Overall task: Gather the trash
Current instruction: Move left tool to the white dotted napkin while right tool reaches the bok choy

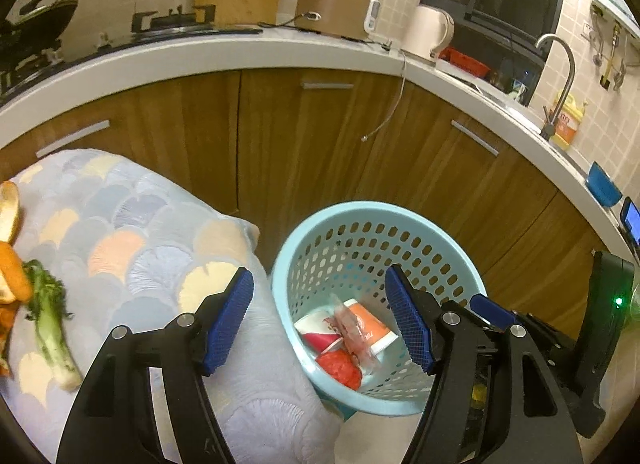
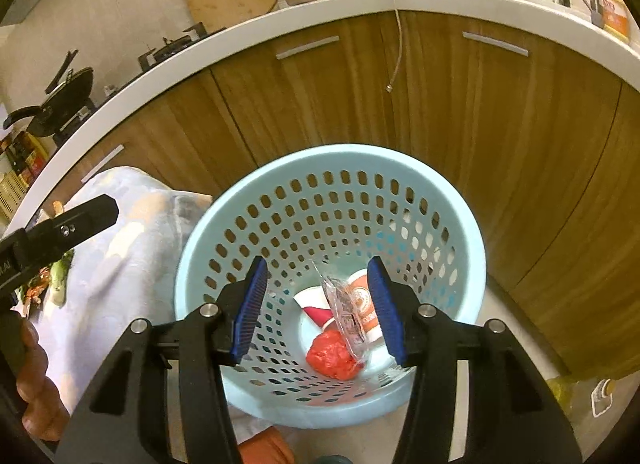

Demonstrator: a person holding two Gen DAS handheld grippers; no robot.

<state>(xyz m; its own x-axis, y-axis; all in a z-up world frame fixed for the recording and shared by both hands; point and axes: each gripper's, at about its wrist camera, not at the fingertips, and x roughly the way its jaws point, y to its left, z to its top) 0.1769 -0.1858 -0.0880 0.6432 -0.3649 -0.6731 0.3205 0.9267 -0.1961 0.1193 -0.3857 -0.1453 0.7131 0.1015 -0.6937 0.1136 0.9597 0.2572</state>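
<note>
Both tools, left tool [image 1: 320,316] and right tool [image 2: 316,306], are held wide open and empty over the basket [image 2: 460,224]. Vegetable scraps [image 1: 48,316] are left on the cloth-covered desk [image 1: 132,232], far left; the nearby basket could be tipped if clipped.

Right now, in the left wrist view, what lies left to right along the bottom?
Orange peel → leafy stalk → patterned cloth → blue basket holding cups and wrappers.
</note>
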